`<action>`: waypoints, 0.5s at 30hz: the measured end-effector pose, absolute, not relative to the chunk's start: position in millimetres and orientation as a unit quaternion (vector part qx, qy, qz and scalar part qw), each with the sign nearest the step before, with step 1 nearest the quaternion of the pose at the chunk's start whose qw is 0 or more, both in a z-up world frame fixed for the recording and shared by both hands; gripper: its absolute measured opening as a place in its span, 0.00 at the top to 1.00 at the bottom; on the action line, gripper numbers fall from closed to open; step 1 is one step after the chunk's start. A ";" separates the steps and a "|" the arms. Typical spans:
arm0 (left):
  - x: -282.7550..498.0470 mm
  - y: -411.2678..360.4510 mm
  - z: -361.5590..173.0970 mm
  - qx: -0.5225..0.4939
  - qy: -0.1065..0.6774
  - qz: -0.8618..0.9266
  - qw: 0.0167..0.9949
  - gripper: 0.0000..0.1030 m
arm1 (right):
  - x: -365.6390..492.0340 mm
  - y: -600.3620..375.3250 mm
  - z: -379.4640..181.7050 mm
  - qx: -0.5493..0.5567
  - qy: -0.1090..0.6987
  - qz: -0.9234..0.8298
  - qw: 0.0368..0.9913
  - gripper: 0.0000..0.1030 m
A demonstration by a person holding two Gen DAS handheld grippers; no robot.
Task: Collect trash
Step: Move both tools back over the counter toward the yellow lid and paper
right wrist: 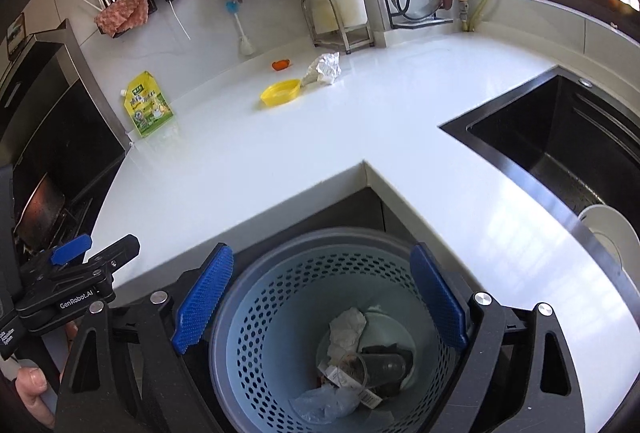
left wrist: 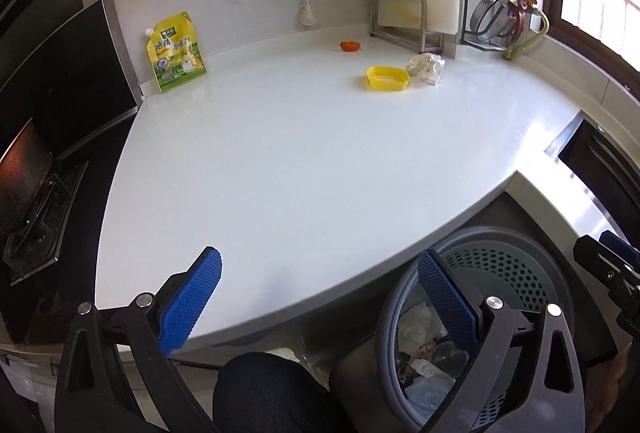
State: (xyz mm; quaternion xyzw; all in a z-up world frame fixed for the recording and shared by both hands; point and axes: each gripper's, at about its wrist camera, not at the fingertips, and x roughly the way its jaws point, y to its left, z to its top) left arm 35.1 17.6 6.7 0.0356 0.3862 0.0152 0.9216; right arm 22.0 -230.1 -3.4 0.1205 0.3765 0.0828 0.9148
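Both tongs wide, holding nothing; four items ahead on the desk.

Right tongs hang directly over one bin with trash already inside; left tongs straddle the desk edge, bin under their right finger. Far ahead of both: one pouch, one yellow lid just beside one paper wad, one orange cap beyond.

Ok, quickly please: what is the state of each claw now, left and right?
Left claw: open, holding nothing, above the counter edge.
Right claw: open, holding nothing, above the trash bin.
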 end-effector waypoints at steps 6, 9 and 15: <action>73.1 14.1 25.1 0.026 0.373 0.018 0.927 0.06 | 57.1 -232.8 17.0 0.095 0.353 0.081 0.927 0.16; 90.6 12.2 30.0 0.015 0.368 0.017 0.929 0.06 | 73.2 -235.8 20.2 0.086 0.351 0.081 0.929 0.15; 122.0 5.6 35.8 0.015 0.353 0.027 0.935 0.06 | 106.6 -244.1 19.8 0.076 0.355 0.084 0.928 0.15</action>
